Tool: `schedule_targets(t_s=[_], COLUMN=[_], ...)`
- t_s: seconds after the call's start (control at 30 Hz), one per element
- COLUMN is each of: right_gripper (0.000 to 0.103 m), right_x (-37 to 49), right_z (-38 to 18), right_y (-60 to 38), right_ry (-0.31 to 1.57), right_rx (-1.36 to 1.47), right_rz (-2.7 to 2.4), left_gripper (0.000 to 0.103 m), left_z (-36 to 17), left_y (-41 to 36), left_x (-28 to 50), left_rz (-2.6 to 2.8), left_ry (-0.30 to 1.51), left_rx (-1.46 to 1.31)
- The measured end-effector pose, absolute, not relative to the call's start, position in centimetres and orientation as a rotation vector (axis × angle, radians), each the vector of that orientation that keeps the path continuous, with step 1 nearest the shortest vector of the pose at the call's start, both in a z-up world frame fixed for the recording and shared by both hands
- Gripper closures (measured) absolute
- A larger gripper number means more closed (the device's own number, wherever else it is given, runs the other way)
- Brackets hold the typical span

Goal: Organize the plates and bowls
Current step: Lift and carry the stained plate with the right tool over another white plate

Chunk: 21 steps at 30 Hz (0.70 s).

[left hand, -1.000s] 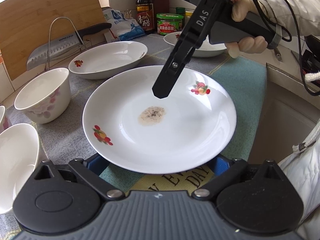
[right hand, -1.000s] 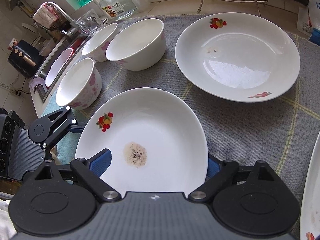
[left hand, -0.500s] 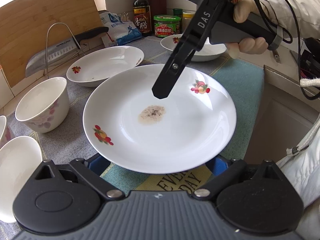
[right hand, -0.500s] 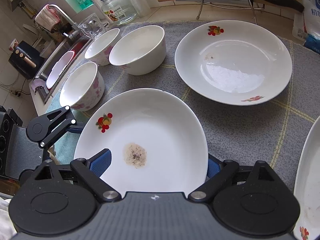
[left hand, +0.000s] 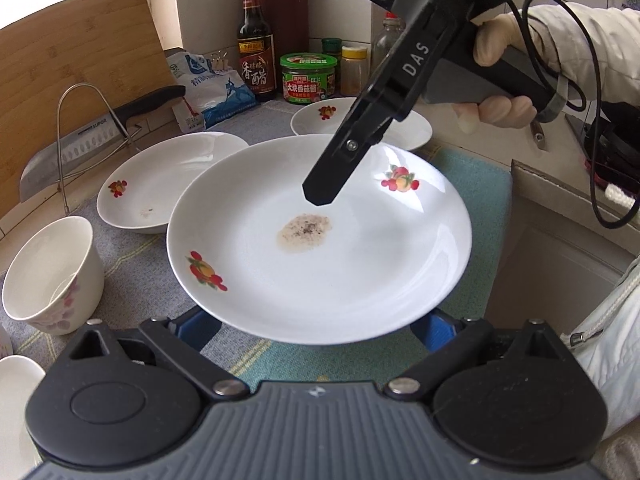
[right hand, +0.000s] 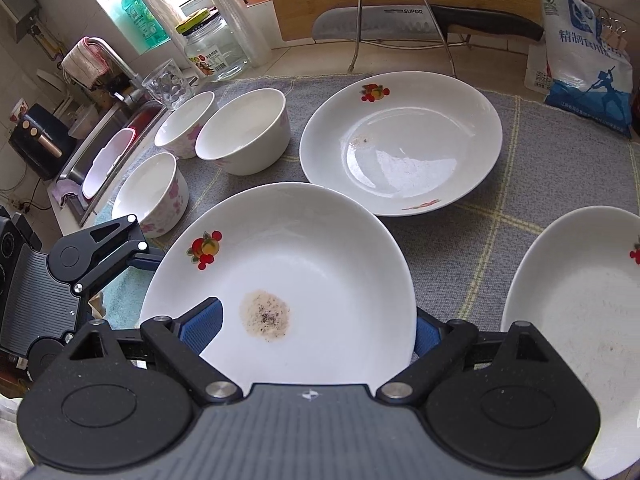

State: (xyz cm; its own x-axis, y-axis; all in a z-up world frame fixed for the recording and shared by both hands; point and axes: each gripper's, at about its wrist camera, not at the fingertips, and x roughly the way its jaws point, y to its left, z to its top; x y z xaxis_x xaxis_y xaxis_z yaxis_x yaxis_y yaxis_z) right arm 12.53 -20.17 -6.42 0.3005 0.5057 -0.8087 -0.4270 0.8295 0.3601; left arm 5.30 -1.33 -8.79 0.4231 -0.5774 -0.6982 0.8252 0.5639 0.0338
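Hanging clear of the surface (right hand: pixel 304 62), a white plate (left hand: pixel 320 264) with fruit prints on its rim sits between the two tools, tilted a little, a brownish speckled smear (left hand: pixel 304 232) near its middle. The left hand-held gripper (left hand: pixel 316 328) has its fingers spread wide beneath the plate's near edge. Only the blue pads (left hand: pixel 196 328) peek out at either side, and I cannot tell whether they press on the plate's underside or merely carry it.

The right hand-held gripper (right hand: pixel 312 328) is clamped on the same plate with its jaws standing wide. In its own view one blue pad lies on top of the plate's inner face and the other shows below the rim on the opposite side. From the left wrist view its upper finger reaches down over the plate, ending just beyond the smear, and a gloved hand (left hand: pixel 496 108) grips the handle.

Below, on a grey mat (right hand: pixel 520 184), a second plate (right hand: pixel 400 144) lies just beyond the raised one, and a third plate (right hand: pixel 572 320) sits off to the right. Three bowls (right hand: pixel 244 136) stand close together to the left. Behind them a knife (right hand: pixel 400 20) rests across a wire rack against a wooden board.
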Motion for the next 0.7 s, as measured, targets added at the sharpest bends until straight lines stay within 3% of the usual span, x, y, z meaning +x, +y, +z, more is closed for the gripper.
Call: schedule_targets(t_s=[0.7], right_gripper=[0.006], right_x=[11.5], right_z=[-5.5], right_y=[-31.9], right_ry=[1.037], right_rx=[0.108], right_rz=[0.446], left_gripper=[0.004], left_z=[-8.7], left_y=[-13.2], left_x=[8.2], left_rz=[-1.037], left_ry=[0.663], left_rx=[0.434])
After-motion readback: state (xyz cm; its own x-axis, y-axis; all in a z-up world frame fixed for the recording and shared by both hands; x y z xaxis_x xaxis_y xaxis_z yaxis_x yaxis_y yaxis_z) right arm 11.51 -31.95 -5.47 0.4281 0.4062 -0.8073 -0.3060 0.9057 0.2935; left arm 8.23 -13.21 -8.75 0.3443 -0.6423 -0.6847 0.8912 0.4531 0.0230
